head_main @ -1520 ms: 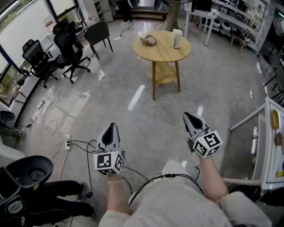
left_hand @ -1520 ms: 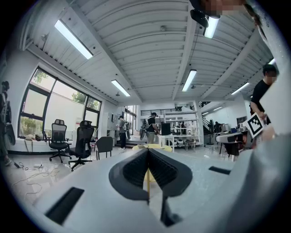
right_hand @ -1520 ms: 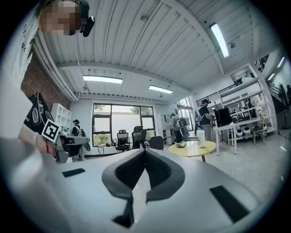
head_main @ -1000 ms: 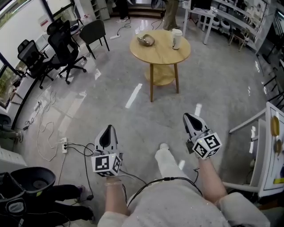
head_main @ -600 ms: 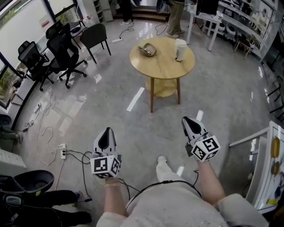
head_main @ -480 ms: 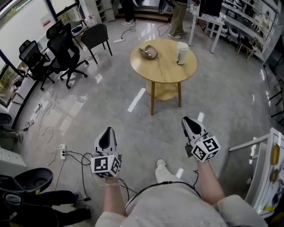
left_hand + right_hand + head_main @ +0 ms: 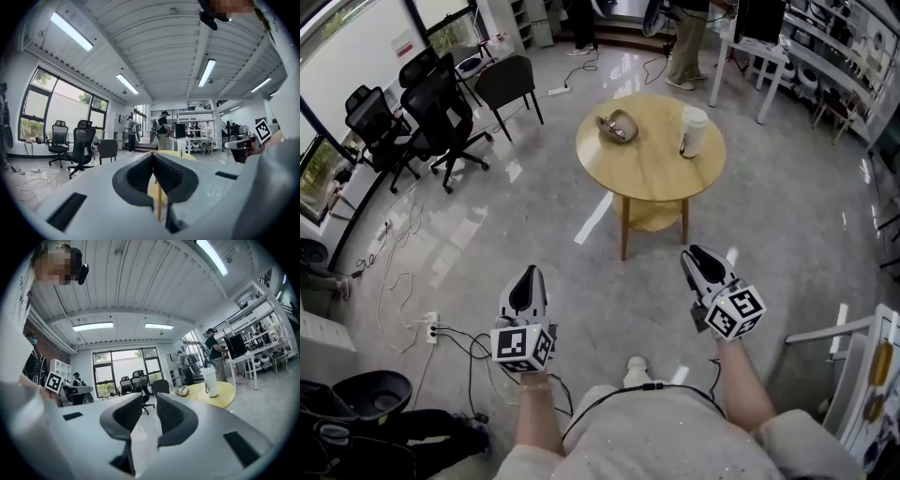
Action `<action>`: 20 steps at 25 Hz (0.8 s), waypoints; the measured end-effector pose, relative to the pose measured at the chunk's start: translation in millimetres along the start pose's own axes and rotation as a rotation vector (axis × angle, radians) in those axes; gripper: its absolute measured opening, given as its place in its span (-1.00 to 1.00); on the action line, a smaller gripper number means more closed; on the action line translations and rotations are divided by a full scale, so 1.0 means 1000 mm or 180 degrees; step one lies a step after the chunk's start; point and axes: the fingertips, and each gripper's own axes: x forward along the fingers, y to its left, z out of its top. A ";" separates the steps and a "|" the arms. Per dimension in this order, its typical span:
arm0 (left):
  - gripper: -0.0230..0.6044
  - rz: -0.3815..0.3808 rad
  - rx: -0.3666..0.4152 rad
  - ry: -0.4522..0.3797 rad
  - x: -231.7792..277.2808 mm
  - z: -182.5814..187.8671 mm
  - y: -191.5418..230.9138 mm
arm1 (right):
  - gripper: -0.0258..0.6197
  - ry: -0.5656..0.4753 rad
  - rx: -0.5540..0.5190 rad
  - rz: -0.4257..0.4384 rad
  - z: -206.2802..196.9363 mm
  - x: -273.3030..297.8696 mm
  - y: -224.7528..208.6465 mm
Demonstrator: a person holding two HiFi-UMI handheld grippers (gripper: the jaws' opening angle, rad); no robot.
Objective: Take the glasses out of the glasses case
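Note:
A brownish glasses case (image 7: 617,126) lies on a round wooden table (image 7: 649,173) ahead, beside a white lidded cup (image 7: 693,131). Both grippers are held level over the floor, well short of the table. My left gripper (image 7: 528,275) is shut with nothing in it; in the left gripper view its pads (image 7: 153,157) meet in front of the table's leg. My right gripper (image 7: 694,255) is opening, with a clear gap and nothing between its jaws (image 7: 150,399). The right gripper view shows the case (image 7: 182,390) and cup (image 7: 211,381) on the table (image 7: 227,392), closed as far as I can tell.
Black office chairs (image 7: 431,108) stand at the left by the windows. Cables and a power strip (image 7: 431,328) lie on the grey floor at my left. A white table frame (image 7: 839,328) is at the right. People stand by desks (image 7: 689,37) behind the round table.
The round table with the case and cup has come nearer and lower in the head view as I move toward it. Both grippers keep their pose in front of me.

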 end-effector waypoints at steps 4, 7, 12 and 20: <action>-0.92 0.0076 -0.0017 -0.0019 0.014 0.000 0.011 | -0.61 -0.0003 -0.0007 0.0066 0.005 0.020 -0.009; -0.92 0.0127 -0.0034 -0.0019 0.022 0.001 0.020 | -0.61 0.0013 -0.0016 0.0111 0.008 0.036 -0.013; -0.92 0.0167 -0.0018 0.0040 0.042 -0.007 0.034 | -0.61 0.0062 0.0019 0.0160 0.003 0.066 -0.021; -0.92 0.0072 0.0008 0.0010 0.125 -0.005 0.071 | -0.60 0.0100 0.0051 0.0120 0.001 0.140 -0.048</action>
